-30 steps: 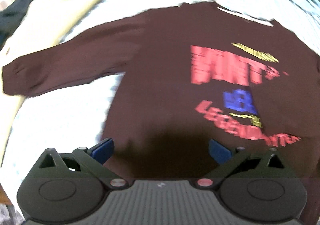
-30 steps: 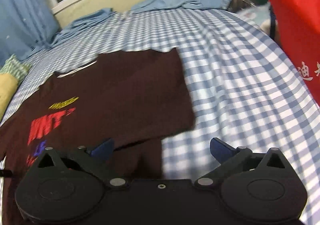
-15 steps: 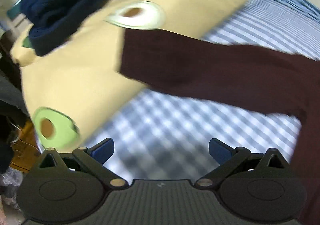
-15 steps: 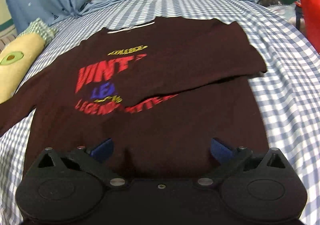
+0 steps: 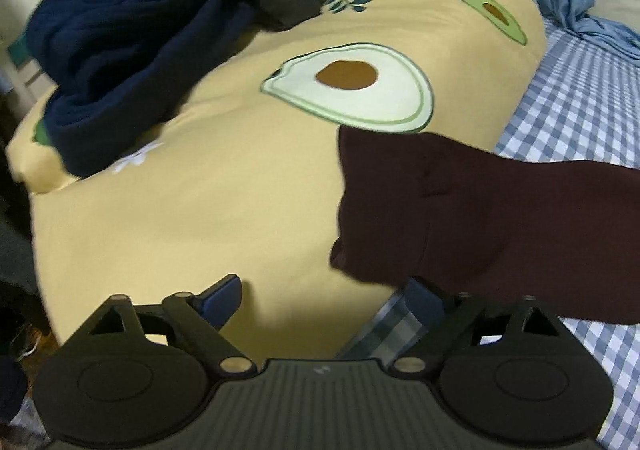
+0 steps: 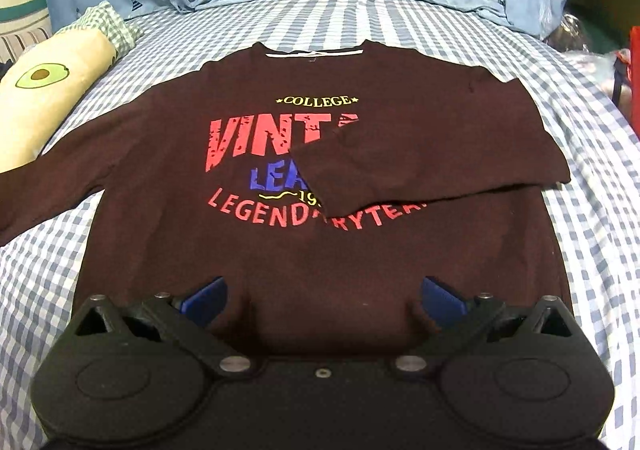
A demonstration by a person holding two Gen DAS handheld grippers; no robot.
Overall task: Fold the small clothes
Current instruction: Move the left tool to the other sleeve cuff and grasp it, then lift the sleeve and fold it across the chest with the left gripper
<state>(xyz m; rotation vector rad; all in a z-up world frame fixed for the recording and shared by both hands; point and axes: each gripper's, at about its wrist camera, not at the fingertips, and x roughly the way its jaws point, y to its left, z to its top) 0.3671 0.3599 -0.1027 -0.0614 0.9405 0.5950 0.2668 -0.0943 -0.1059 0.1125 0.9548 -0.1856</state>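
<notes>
Now over the dark maroon long-sleeved shirt's (image 6: 280, 250) outstretched cuff (image 5: 384, 210) beside the yellow avocado-print pillow (image 5: 200, 210), no longer above its chest print; left tongs (image 5: 324, 294) closing, empty; right tongs (image 6: 322, 296) wide apart, empty.

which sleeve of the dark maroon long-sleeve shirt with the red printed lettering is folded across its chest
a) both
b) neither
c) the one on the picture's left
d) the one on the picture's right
d: in the right wrist view the shirt's right-hand sleeve lies across the lettering, while the left-hand sleeve stretches outward.
</notes>
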